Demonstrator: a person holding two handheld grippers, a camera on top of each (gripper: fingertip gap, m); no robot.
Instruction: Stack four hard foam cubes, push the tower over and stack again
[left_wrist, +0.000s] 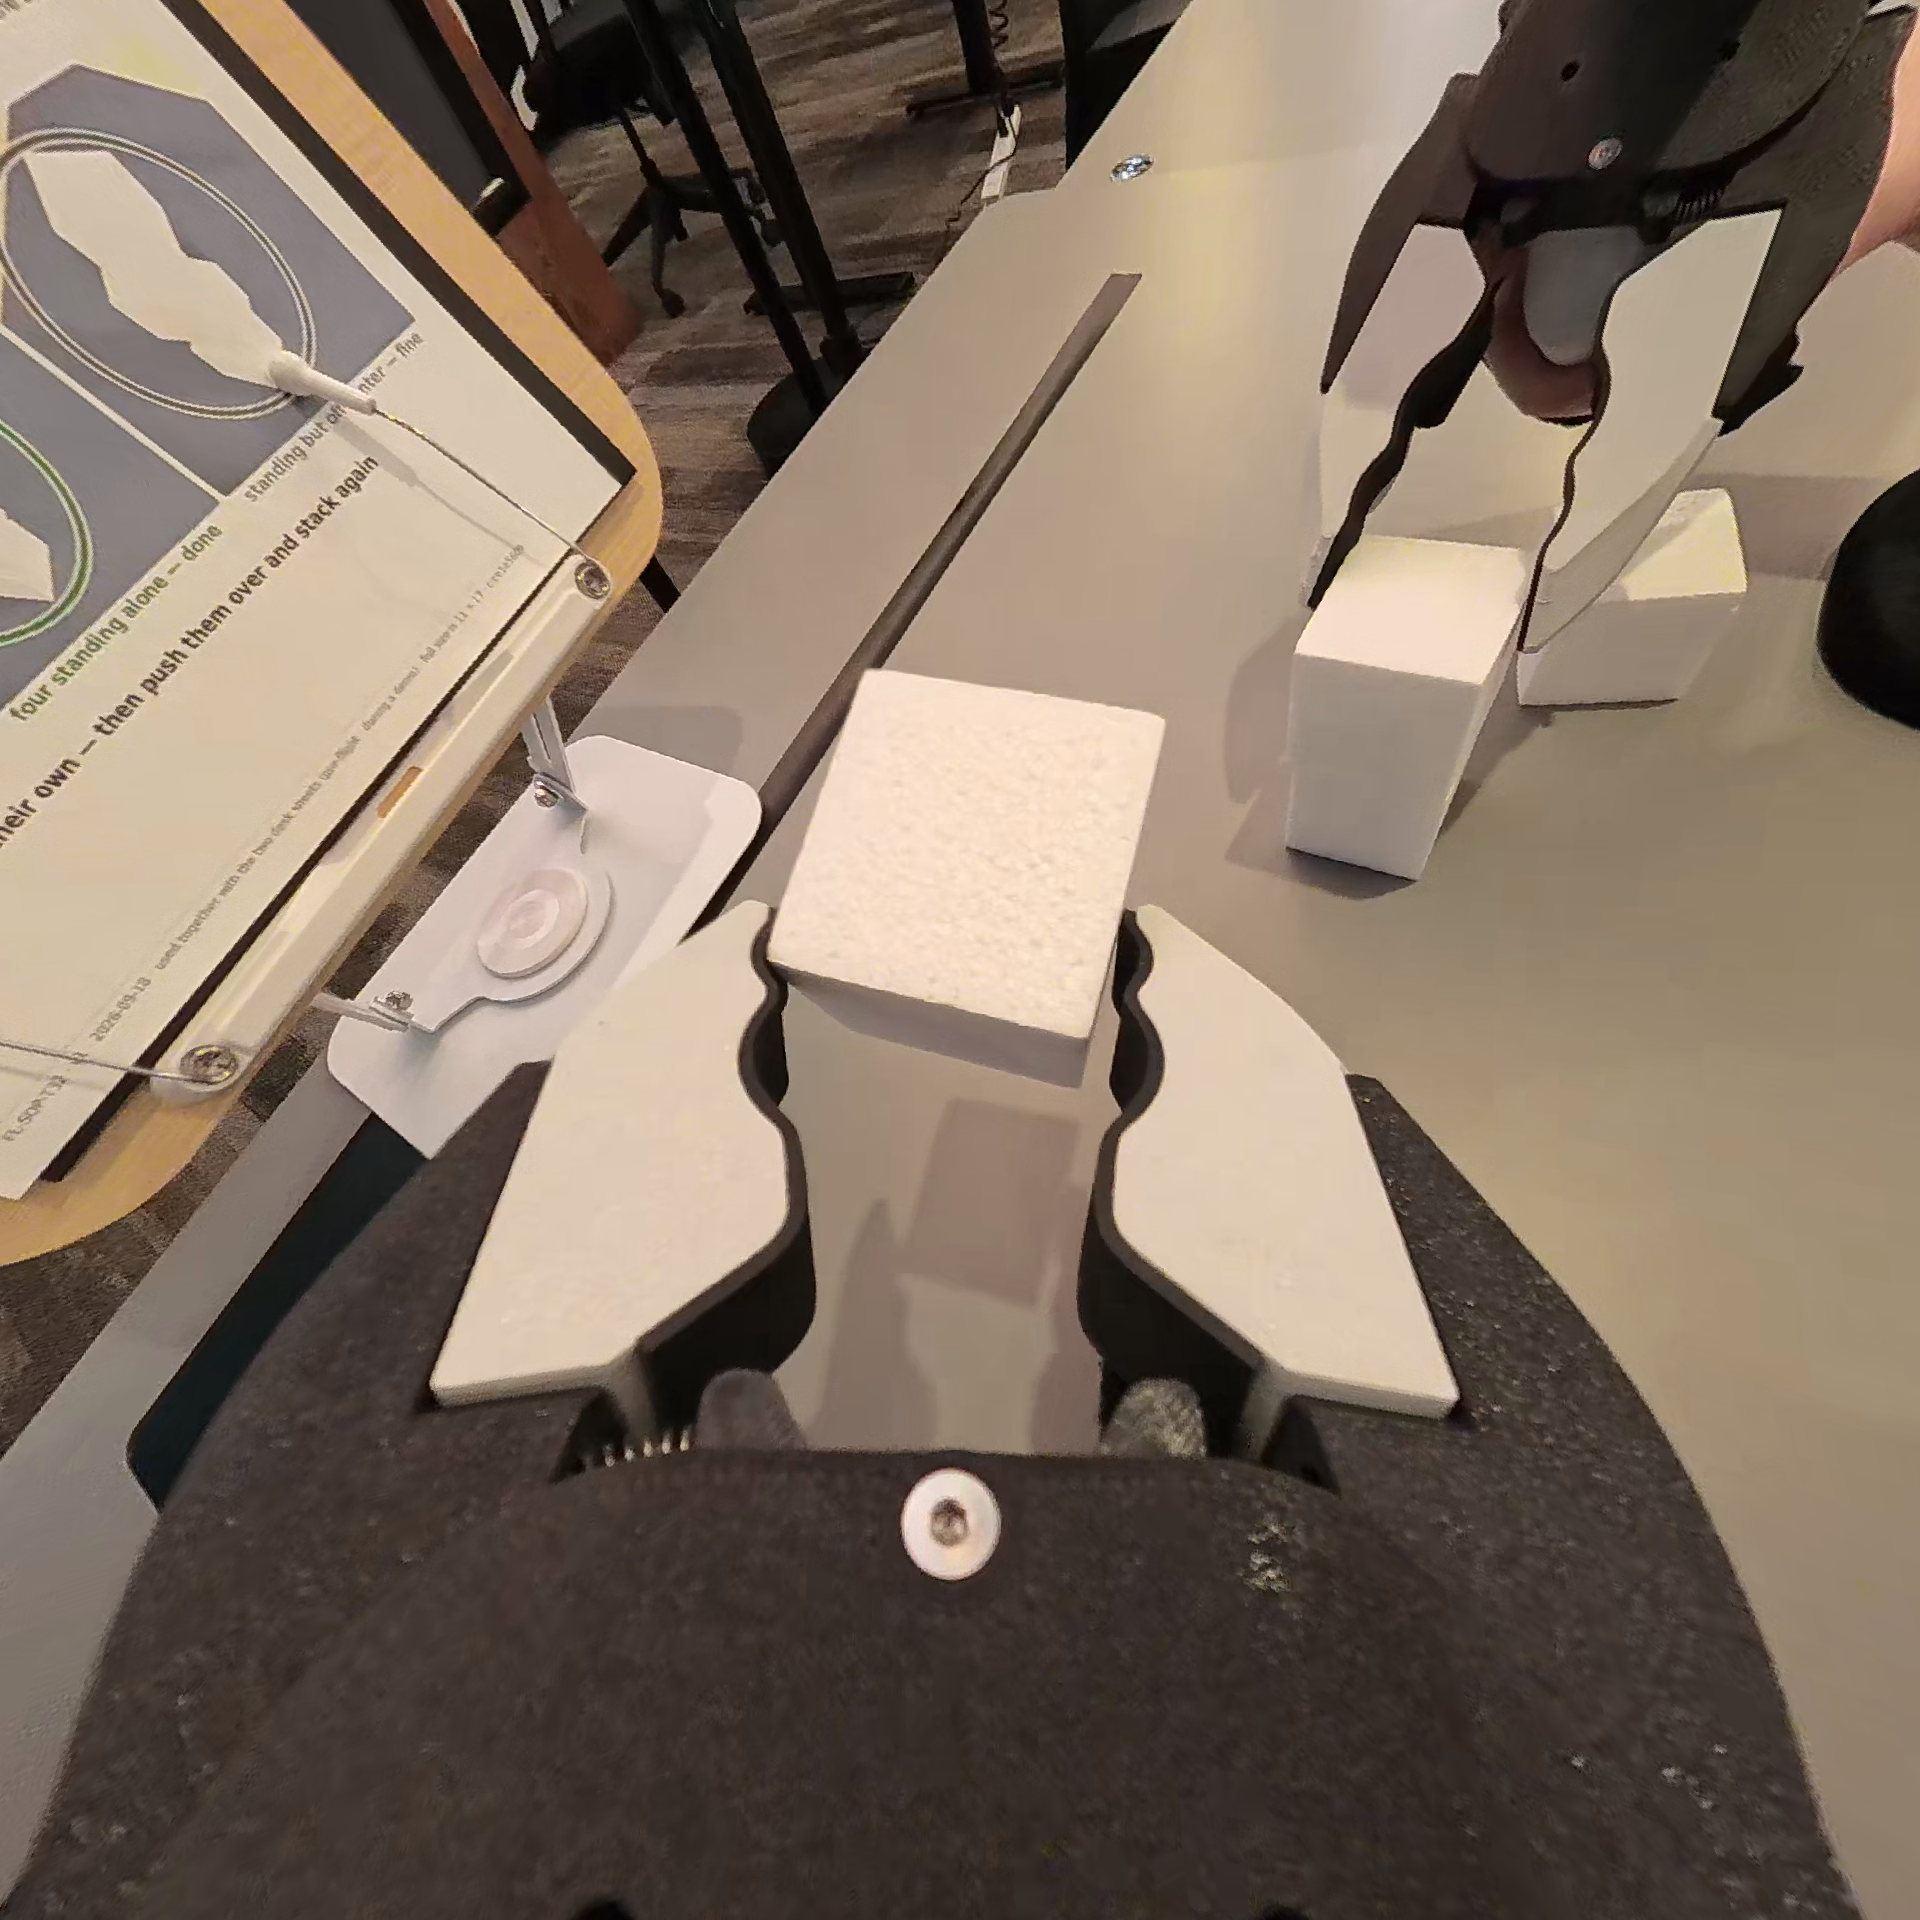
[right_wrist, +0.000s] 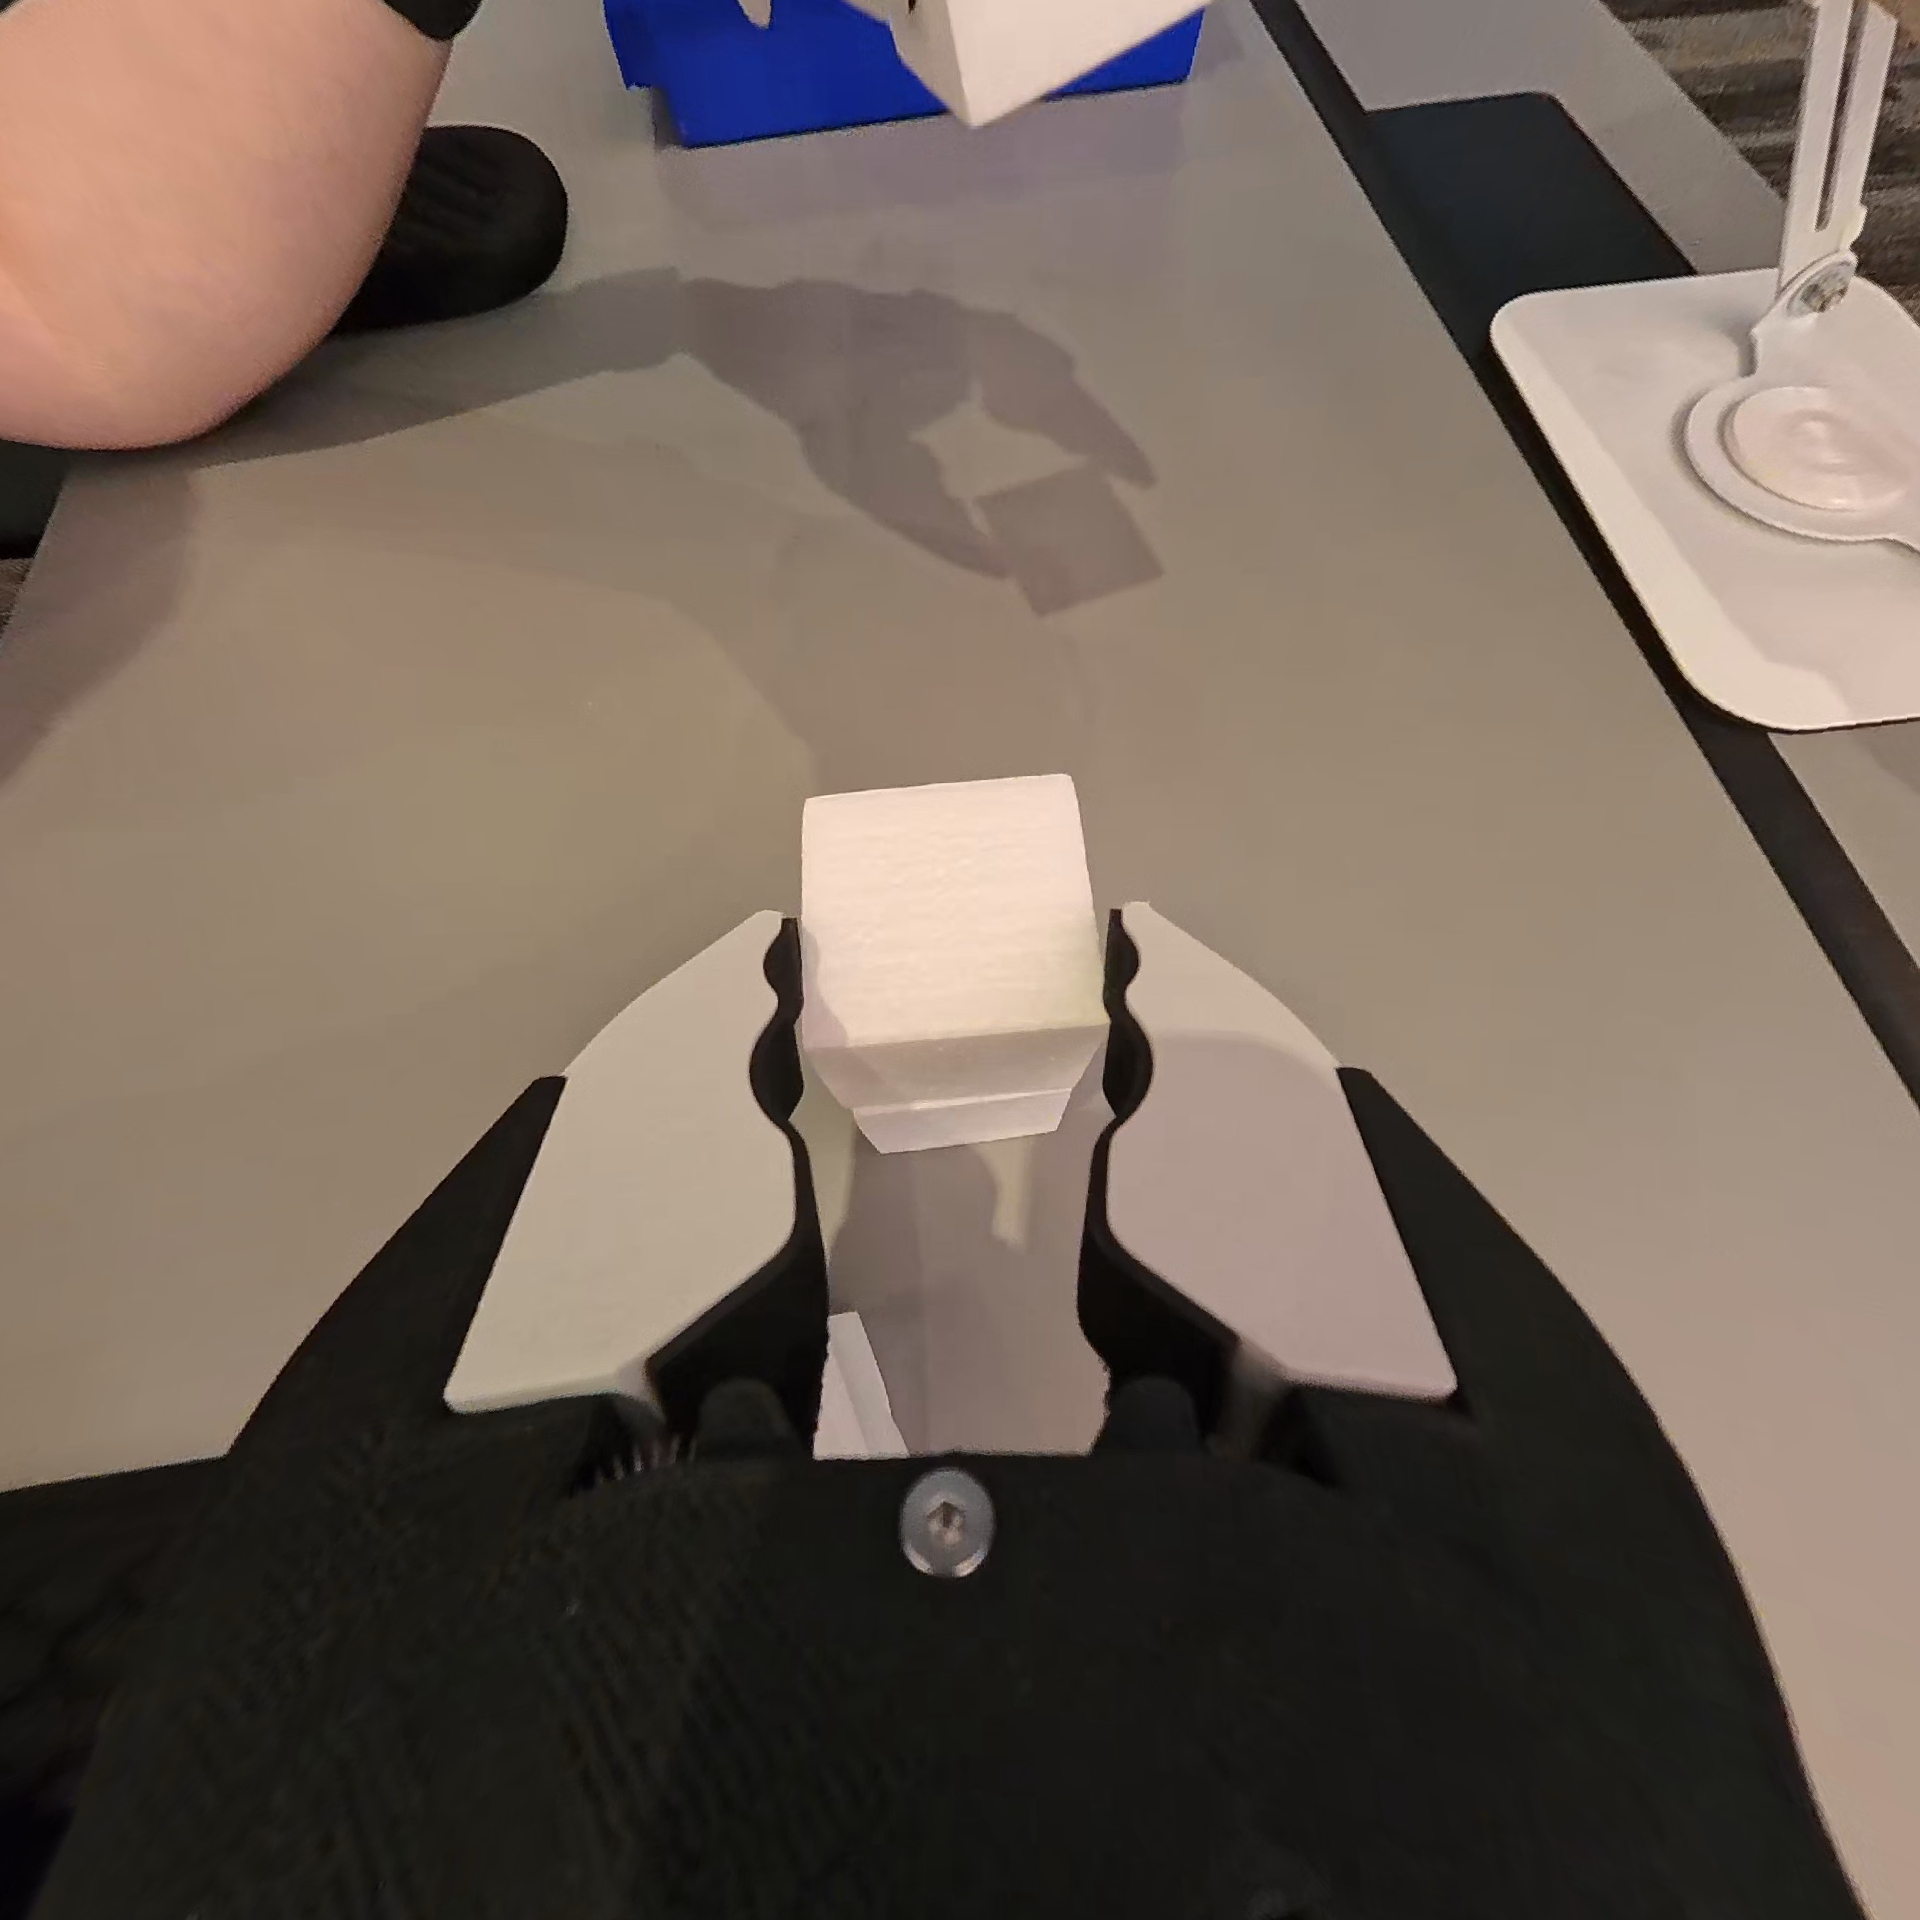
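My left gripper (left_wrist: 951, 935) is shut on a white foam cube (left_wrist: 966, 873) and holds it in the air above the grey table (left_wrist: 1558, 1039). That cube also shows at the top of the right wrist view (right_wrist: 1039, 52), with its shadow on the table below. My right gripper (right_wrist: 951, 935) is shut on the top cube (right_wrist: 935, 914) of a two-cube stack; the lower cube (right_wrist: 956, 1117) shows underneath. In the left wrist view the right gripper (left_wrist: 1444, 571) straddles the top of that stack (left_wrist: 1392, 707). One more cube (left_wrist: 1642, 613) sits on the table just behind it.
A white stand base (left_wrist: 540, 914) with an instruction sheet on a wooden board (left_wrist: 260, 520) stands at the table's edge; the base also shows in the right wrist view (right_wrist: 1704, 499). A dark slot (left_wrist: 997, 468) runs along the table. A blue box (right_wrist: 790, 94) and a person's arm (right_wrist: 156, 229) lie beyond. About 20 cm separates my left fingertips from my right.
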